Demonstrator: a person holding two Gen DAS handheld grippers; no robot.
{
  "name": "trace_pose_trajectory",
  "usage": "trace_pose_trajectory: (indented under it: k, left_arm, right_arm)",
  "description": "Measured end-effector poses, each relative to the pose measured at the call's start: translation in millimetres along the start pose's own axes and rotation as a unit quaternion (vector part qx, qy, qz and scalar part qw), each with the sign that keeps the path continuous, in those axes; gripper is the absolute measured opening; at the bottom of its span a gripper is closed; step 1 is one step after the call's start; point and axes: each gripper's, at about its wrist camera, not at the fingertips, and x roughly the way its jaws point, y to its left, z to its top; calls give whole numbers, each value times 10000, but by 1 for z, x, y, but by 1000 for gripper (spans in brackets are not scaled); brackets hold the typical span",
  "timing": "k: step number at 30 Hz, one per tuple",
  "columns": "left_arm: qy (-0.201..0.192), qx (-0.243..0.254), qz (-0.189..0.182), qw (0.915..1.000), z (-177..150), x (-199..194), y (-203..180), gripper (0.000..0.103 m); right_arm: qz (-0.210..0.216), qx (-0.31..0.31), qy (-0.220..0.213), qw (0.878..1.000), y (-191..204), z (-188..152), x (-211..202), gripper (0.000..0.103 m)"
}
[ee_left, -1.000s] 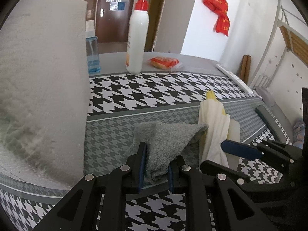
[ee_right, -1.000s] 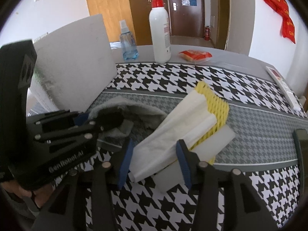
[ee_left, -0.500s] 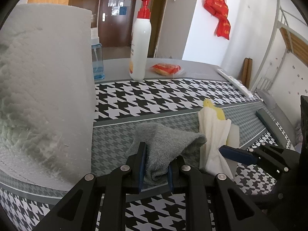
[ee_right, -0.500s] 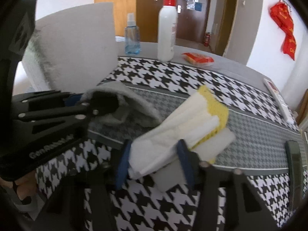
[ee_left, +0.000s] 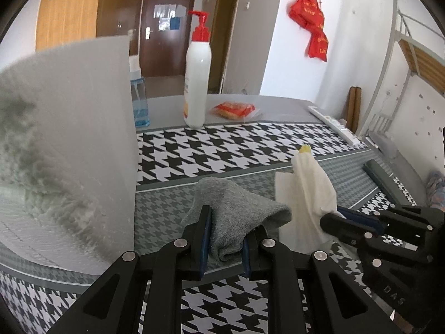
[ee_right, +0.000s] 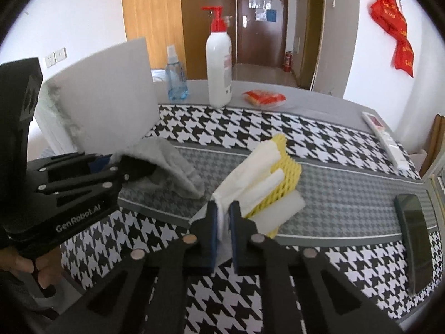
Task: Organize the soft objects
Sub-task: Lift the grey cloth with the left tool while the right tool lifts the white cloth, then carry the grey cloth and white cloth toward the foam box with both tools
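tabletop point(ee_right: 333, 194) under a houndstooth cloth, black-white with grey bands. big white paper roll point(ee_left: 69, 139) upright at the left edge, fills the left of the left wrist view. white pump bottle point(ee_right: 219, 64) with red pump at the far side, small blue spray bottle point(ee_right: 175, 80) just left of it, red snack packet point(ee_right: 263, 97) to its right on the bare grey strip. white remote point(ee_right: 385, 139) along the far right edge, dark phone point(ee_right: 415, 239) flat near the right edge.

grey towel point(ee_left: 236, 208) bunched on the grey band near the roll. left tool point(ee_left: 224, 246) clamped on its near fold, cloth pinched between the blue pads point(ee_left: 205, 239), fold lifted into a hump. person's hand point(ee_right: 30, 267) partly visible under that tool in the right wrist view.

white cloth point(ee_right: 250, 175) lies just right of the towel, apart from it, on top of a yellow mesh sponge point(ee_right: 289, 172) and a white foam block point(ee_right: 278, 208). right tool point(ee_right: 222, 222) closing on the cloth's near end, jaws almost together, thin bunch of white fabric squeezed between them. cloth's near end drawn up off the tabletop, far end resting on the sponge.
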Motion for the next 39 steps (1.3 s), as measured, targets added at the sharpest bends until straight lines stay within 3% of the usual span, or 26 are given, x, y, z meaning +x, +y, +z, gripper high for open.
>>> trace_pose_trajectory:
  k: [16,39]
  left_arm:
    - [-329,92,47,9994,5,-30,-7,20]
    - [-966,375,211,9944,12,-87,-18,20]
  right_arm:
    - [116,417,-657,9969,-18,14,-50,10]
    - [89,201,-1250,9919,-3,18,-88,10]
